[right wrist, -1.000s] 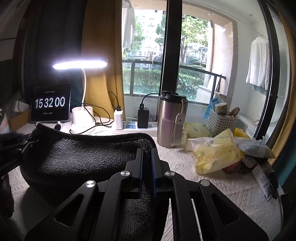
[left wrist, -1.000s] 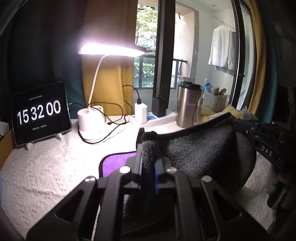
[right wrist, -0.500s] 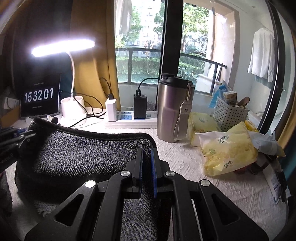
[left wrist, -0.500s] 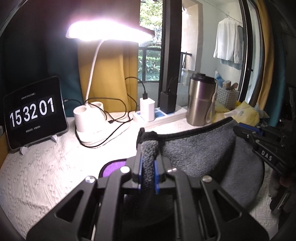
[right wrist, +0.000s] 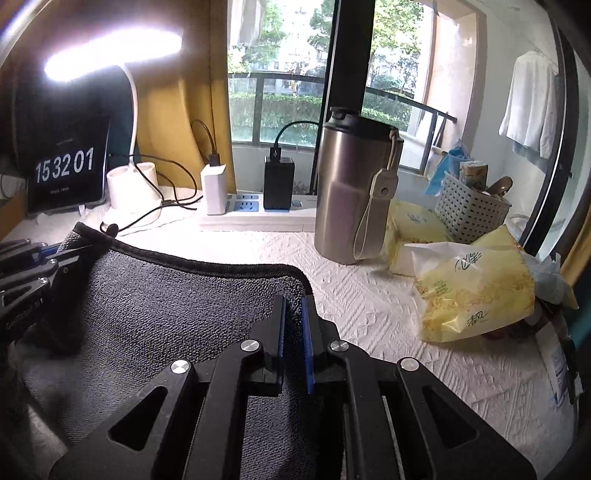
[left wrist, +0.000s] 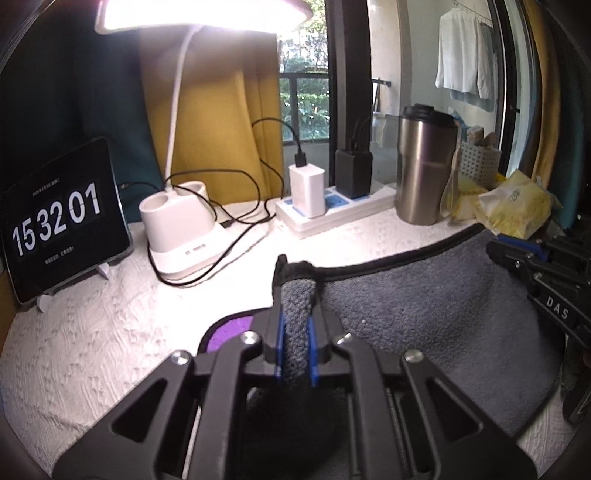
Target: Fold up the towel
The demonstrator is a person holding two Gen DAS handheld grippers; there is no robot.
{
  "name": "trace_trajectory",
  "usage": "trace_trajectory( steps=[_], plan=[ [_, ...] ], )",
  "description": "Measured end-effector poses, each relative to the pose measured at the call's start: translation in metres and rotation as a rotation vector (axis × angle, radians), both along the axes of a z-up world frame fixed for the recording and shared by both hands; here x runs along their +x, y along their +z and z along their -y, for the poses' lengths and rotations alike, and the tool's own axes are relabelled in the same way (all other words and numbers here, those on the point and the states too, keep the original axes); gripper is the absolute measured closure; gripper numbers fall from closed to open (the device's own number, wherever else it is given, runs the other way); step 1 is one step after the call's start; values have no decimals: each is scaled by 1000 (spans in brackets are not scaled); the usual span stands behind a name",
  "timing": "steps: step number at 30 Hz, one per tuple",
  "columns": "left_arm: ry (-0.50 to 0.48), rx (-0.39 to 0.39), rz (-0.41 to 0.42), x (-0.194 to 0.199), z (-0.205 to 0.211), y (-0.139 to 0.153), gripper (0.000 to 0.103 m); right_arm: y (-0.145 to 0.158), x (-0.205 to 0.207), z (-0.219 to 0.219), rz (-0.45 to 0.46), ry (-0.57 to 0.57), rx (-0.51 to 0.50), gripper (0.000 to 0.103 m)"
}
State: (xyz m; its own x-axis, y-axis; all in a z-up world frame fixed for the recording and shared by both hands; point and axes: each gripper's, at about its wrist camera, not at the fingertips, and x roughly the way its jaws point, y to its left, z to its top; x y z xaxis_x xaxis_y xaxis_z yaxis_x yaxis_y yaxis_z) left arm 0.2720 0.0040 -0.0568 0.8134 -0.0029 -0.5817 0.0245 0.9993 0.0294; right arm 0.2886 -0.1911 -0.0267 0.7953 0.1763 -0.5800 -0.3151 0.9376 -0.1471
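Both black two-finger grippers, left (left wrist: 295,325) and right (right wrist: 293,325), are clamped on corners of one dark grey terry towel (left wrist: 436,310), held level, side by side.

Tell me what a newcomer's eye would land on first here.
The glaring desk lamp at top left, over the tablet clock reading 15 32 01. Then the grey towel stretched between the left gripper and right gripper, a corner pinched in each, and the steel tumbler behind.
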Motion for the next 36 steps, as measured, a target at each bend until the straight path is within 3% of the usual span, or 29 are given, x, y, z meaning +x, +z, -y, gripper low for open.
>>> trace_trajectory(
  steps=[7, 15, 16, 17, 19, 20, 24, 27, 32, 36],
  plan=[
    [16, -48, -112, 19, -9, -14, 87, -15, 14, 0, -63, -14, -13, 94],
    [47, -60, -160, 24, -13, -19, 78, -21, 18, -2, -93, -28, -35, 94],
    [52, -61, -162, 25, -14, -20, 69, -22, 19, -2, -98, -29, -36, 94],
    [60, -63, -166, 25, -15, -20, 50, -22, 20, -2, -104, -31, -37, 94],
    [65, -88, -169, 24, -19, -18, 30, -24, 23, -3, -123, -32, -39, 92],
    [68, -97, -168, 23, -21, -17, 28, -25, 23, -2, -130, -32, -40, 88],
    [78, -99, -164, 21, -23, -15, 25, -25, 24, -3, -132, -41, -44, 78],
    [92, -101, -167, 19, -25, -14, 22, -25, 24, -4, -132, -44, -48, 64],
    [89, -114, -150, 12, -27, -6, 12, -22, 22, -3, -127, -40, -40, 57],
    [84, -118, -128, 4, -25, 3, 12, -17, 18, -2, -114, -38, -35, 55]
  ],
)
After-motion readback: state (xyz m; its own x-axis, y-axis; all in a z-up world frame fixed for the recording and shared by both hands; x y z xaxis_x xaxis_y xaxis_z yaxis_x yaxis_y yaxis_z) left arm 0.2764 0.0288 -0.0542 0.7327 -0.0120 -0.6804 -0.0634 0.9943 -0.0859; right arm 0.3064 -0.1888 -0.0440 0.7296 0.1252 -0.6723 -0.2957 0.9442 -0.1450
